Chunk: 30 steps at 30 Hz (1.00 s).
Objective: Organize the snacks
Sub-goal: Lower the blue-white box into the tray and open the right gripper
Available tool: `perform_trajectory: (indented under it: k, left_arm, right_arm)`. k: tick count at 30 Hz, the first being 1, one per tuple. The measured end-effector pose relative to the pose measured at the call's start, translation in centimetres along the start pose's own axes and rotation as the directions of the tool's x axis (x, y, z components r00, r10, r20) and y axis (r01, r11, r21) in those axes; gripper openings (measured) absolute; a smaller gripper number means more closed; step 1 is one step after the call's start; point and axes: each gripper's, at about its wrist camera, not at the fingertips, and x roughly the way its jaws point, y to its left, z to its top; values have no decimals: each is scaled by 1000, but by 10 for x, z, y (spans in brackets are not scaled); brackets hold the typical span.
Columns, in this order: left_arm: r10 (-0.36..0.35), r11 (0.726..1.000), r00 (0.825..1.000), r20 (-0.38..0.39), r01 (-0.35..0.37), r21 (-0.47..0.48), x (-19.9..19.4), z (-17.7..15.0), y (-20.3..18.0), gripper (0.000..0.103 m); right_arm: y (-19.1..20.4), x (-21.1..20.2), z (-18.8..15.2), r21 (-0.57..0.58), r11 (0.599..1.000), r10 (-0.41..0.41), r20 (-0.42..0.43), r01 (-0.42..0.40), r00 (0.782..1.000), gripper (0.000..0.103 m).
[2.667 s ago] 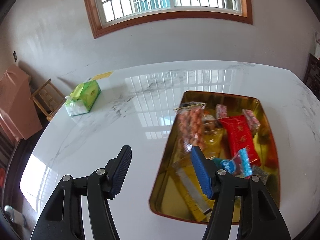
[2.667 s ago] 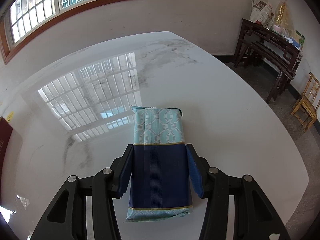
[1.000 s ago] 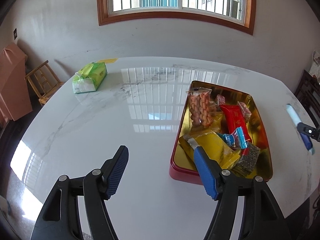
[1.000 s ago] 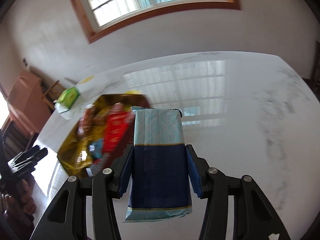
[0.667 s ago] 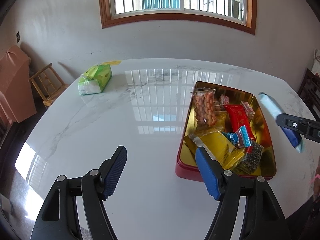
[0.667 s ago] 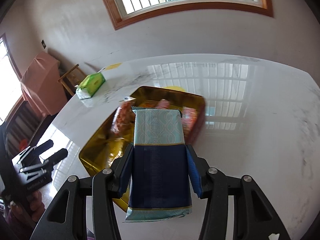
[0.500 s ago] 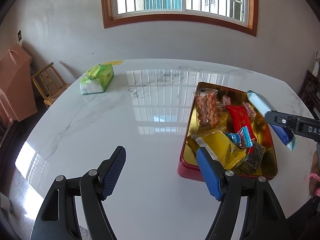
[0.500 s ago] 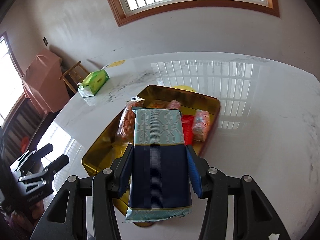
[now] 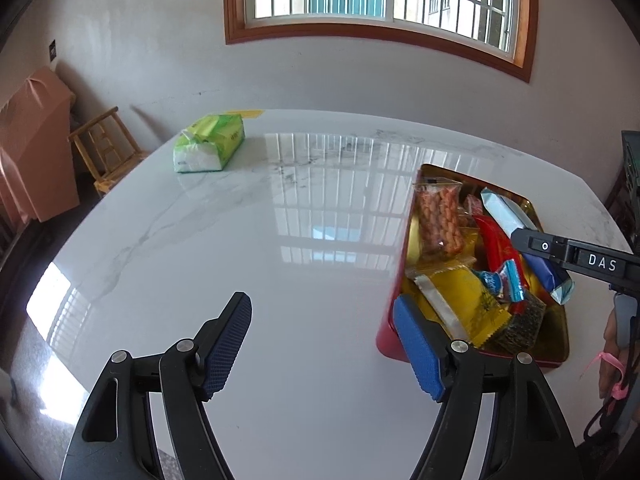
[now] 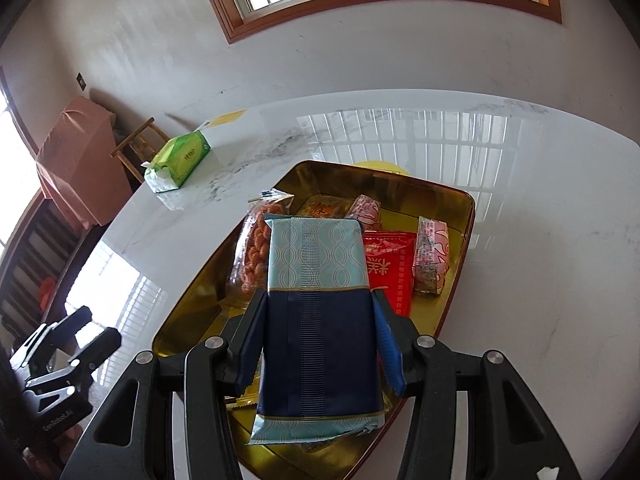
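A gold tray with a red outer wall sits on the white marble table and holds several snack packets: an orange twist bag, a red packet and a yellow packet. My right gripper is shut on a blue and pale-teal packet, which hangs above the tray, over its near half. In the left wrist view the same packet slants over the tray's right side. My left gripper stands open above bare table, left of the tray, with nothing between its fingers.
A green tissue pack lies at the table's far left edge. A wooden chair and a pink-covered object stand beyond it. A hand shows at the right edge.
The right gripper has carried the blue packet in from the right until it hangs over the tray. The left gripper has stayed in place, its jaws slightly wider.
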Motion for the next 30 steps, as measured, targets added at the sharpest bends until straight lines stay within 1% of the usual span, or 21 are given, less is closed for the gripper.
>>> perform_trajectory:
  k: [10,14,19,22,26,30]
  left_arm:
    - [1,1000,1000,-19,-1,23,7,-1,-3,74]
    - [14,1000,1000,-6,-14,4,6,-2,0,74]
    - [-9,1000,1000,-13,9,-7,6,-1,2,74]
    - [-21,1000,1000,-4,21,-2,3,-1,1,74]
    - [-26,1000,1000,1,26,6,-1,0,-4,74]
    - [-25,1000,999,20,25,3,-8,2,-6,74]
  right_arm:
    - [-1,13,-2,5,1000,-21,1,21,1000,47]
    - [0,18,-5,2,1000,-24,-3,24,1000,47]
    - [0,22,-8,-5,1000,-20,3,20,1000,48]
    - [3,22,-10,-24,1000,-19,10,19,1000,48]
    - [6,15,-12,-41,999,-14,41,15,999,51]
    - [12,-8,-13,-84,996,-12,126,23,992,52]
